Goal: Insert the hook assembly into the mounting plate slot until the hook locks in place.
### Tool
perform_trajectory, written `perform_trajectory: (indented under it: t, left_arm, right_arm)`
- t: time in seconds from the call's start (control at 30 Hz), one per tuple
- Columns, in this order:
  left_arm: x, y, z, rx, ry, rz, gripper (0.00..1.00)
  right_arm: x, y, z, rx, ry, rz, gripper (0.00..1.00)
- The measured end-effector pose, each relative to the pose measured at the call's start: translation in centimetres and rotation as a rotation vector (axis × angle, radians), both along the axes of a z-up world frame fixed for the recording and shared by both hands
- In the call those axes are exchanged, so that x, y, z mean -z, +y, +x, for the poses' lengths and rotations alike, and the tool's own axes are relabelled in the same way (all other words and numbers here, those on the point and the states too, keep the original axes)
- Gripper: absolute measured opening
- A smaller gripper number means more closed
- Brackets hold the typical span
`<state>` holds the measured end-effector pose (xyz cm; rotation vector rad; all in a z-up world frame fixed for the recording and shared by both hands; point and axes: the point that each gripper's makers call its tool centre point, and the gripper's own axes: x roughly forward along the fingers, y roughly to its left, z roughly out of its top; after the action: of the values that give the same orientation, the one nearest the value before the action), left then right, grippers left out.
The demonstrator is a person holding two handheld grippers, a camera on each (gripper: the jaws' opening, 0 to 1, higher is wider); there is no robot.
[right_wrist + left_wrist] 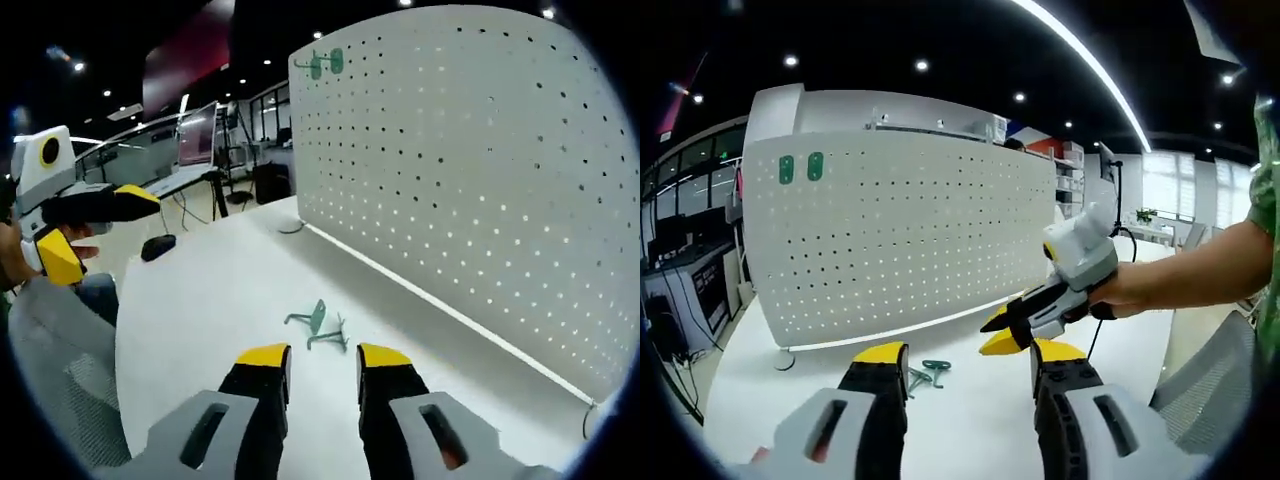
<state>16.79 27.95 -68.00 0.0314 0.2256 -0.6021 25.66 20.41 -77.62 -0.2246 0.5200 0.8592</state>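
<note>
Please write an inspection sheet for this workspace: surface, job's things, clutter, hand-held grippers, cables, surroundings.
Surface: white table, mostly bare.
Job's things: green hook lying on the table; white pegboard upright, two green pieces near its top corner.
Clutter: dark object on the table's far edge.
Hand-held grippers: left gripper open, holding nothing; right gripper open, just short of the hook.
Cables: one by the pegboard foot.
Surroundings: office desks, ceiling lights.

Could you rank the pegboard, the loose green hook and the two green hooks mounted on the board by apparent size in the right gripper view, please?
1. pegboard
2. loose green hook, though it lies nearer the camera
3. mounted green hooks
</note>
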Motion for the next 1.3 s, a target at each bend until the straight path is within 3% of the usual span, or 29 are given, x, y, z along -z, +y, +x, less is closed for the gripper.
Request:
perform_trajectory:
  t: [0.73, 1.3]
  left_arm:
    - [0.5, -0.6, 0.2, 0.021, 0.033, 0.017, 0.45]
    - [1.2, -0.8, 0.6, 0.036, 0.059, 0.022, 0.40]
  right_arm:
    - [5.6, 1.4, 3.0, 0.028, 0.090, -0.030, 0.11]
    - [7.1, 2.0, 4.1, 0.028, 0.098, -0.033, 0.05]
